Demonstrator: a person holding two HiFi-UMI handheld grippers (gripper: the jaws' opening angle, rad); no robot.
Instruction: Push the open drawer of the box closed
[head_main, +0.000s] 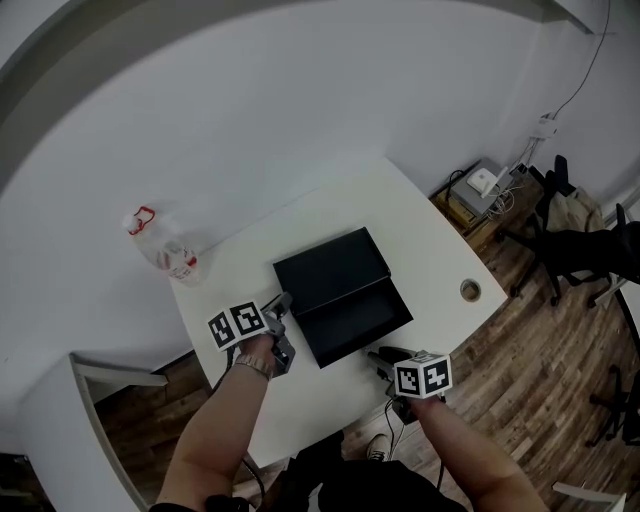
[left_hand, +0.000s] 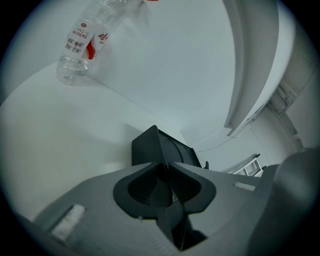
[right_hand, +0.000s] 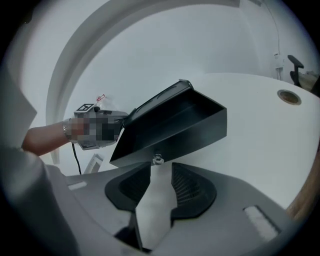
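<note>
A black box (head_main: 330, 262) lies on the white table (head_main: 250, 280), and its drawer (head_main: 362, 320) is pulled out toward me. In the right gripper view the drawer's front (right_hand: 175, 131) fills the middle, with a small metal knob (right_hand: 158, 159) at its lower edge. My right gripper (right_hand: 161, 169) is open, and the knob sits just ahead of the gap between its fingertips, untouched. In the head view it (head_main: 382, 358) is at the drawer's near corner. My left gripper (left_hand: 167, 167) is shut on nothing, close to the box's left corner (left_hand: 150, 147).
A clear plastic bottle (head_main: 165, 252) with a red label lies at the table's far left corner. A round cable hole (head_main: 469, 290) is near the table's right edge. Beyond that edge are wooden floor, a black chair (head_main: 585, 255) and a low cabinet (head_main: 480, 195).
</note>
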